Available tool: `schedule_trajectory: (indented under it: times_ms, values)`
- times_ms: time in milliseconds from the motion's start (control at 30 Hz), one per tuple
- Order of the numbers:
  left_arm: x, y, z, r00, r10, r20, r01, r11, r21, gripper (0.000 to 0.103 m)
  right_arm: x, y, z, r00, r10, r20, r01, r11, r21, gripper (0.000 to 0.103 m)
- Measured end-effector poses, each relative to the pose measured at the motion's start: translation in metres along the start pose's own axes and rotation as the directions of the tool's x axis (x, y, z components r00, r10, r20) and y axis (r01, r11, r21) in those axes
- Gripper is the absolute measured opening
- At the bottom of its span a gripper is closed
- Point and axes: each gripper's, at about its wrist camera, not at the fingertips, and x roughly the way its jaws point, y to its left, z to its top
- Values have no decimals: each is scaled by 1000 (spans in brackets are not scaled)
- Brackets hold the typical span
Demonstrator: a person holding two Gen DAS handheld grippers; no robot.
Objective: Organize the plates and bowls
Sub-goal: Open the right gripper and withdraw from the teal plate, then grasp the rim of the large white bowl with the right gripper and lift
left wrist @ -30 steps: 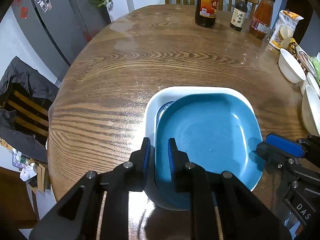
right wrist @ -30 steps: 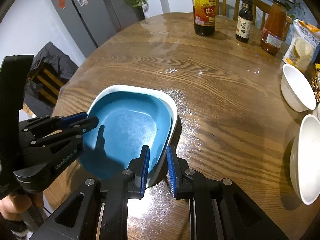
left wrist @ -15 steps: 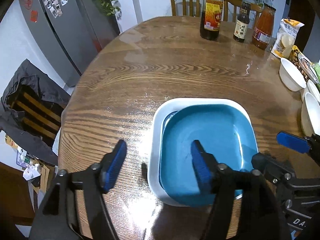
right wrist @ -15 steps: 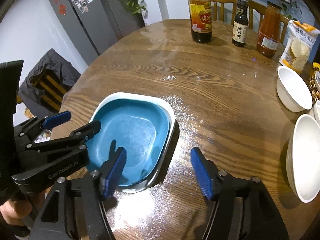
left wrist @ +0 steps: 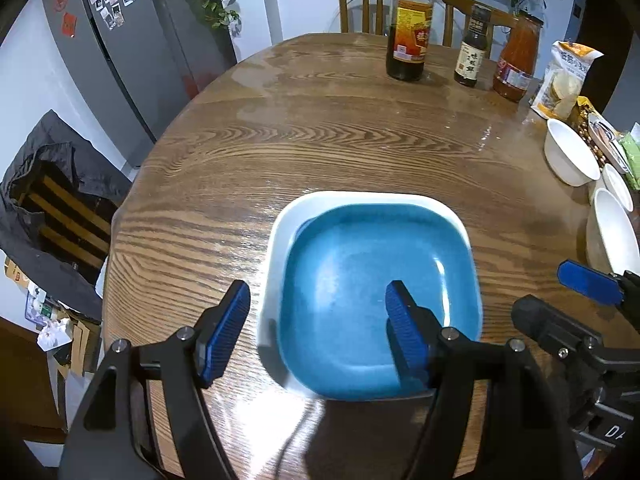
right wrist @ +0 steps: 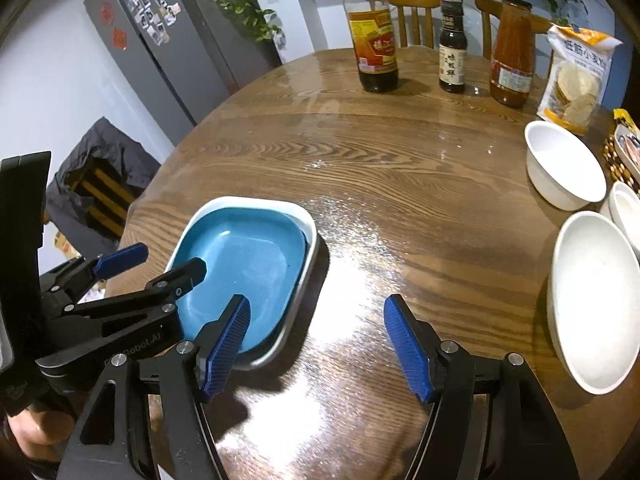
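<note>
Over the blue plate (left wrist: 372, 300), both grippers have opened.

A glossy varnished wood bench (left wrist: 320, 136) with bold grain is seen, its surface throwing back bright glare. A blue plate (left wrist: 376, 300) with a smooth glazed sheen is nested in a white glazed dish (left wrist: 280, 240), and the white bowls (right wrist: 592, 304) look like smooth ceramic. The fingers (left wrist: 224, 332) are faced with ribbed blue pads on matt black plastic, fixed with metal screws.
</note>
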Motion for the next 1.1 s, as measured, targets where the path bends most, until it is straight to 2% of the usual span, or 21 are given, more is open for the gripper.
schedule_trajectory:
  times_ms: [233,400,800,1100]
  values:
    - [-7,-19,-4,999,-42,-4,42,999,-26,71,-18,-21,-6,999,-15,29,14,1000,24,70]
    - [-12,-39,-1,998,-56,5,56,998,-11,71,-37,-45,-9,998,-38,57,34,998,57,70]
    - [-20,-111,8,991,-134,12,132,987,91,71,-82,-118,-24,986,-132,101,112,977,183,70]
    - [-27,-167,15,978,-208,24,202,968,149,71,-106,-174,-34,969,-223,107,187,945,269,70]
